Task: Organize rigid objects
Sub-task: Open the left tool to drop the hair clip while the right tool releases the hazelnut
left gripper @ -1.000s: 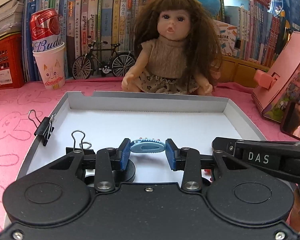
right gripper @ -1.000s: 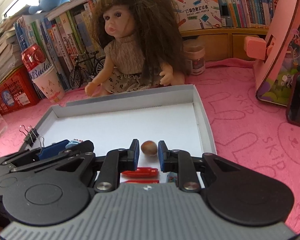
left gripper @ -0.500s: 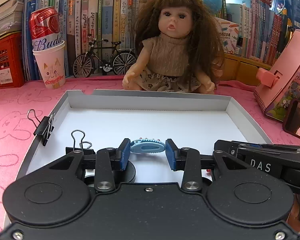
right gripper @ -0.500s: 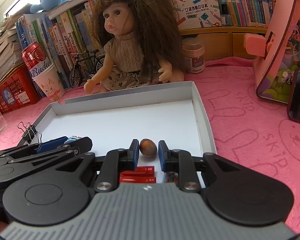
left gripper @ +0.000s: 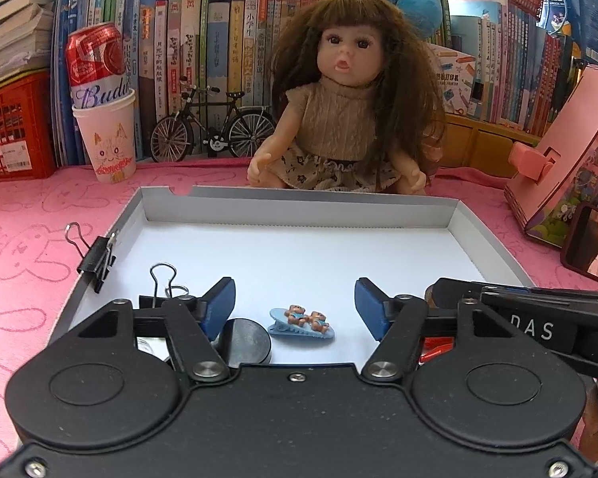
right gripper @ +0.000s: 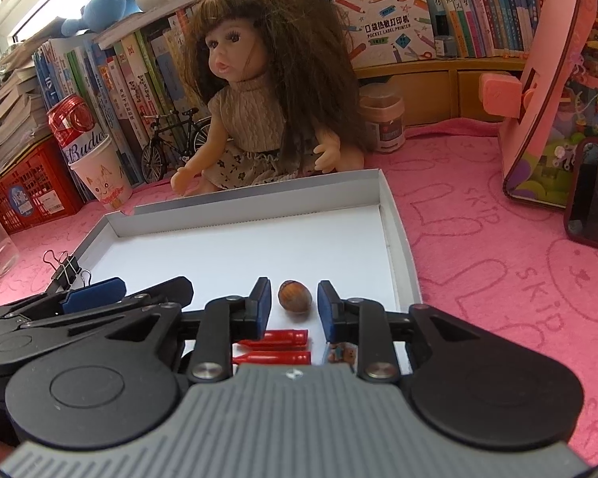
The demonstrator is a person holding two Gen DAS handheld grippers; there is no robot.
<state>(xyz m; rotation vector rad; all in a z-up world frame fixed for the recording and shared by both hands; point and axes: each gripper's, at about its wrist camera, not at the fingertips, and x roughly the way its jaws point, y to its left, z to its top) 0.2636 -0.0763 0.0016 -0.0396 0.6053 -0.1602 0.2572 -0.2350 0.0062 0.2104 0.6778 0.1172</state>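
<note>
Over white tray (left gripper: pixel 486 239), both grippers tilt down. Left gripper (left gripper: pixel 295 304): jaws opening, blue bear clip (left gripper: pixel 301 322) lies loose on tray floor between pads, touching neither. Right gripper (right gripper: pixel 290 306): jaws opening, brown nut (right gripper: pixel 295 296) lies free between pads. Only right view shows red caps (right gripper: pixel 275 346) under jaws.

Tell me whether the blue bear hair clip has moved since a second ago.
Yes. The blue bear hair clip sat level between the left gripper pads; now it lies lower, on the white tray floor, as the jaws are opening.
</note>
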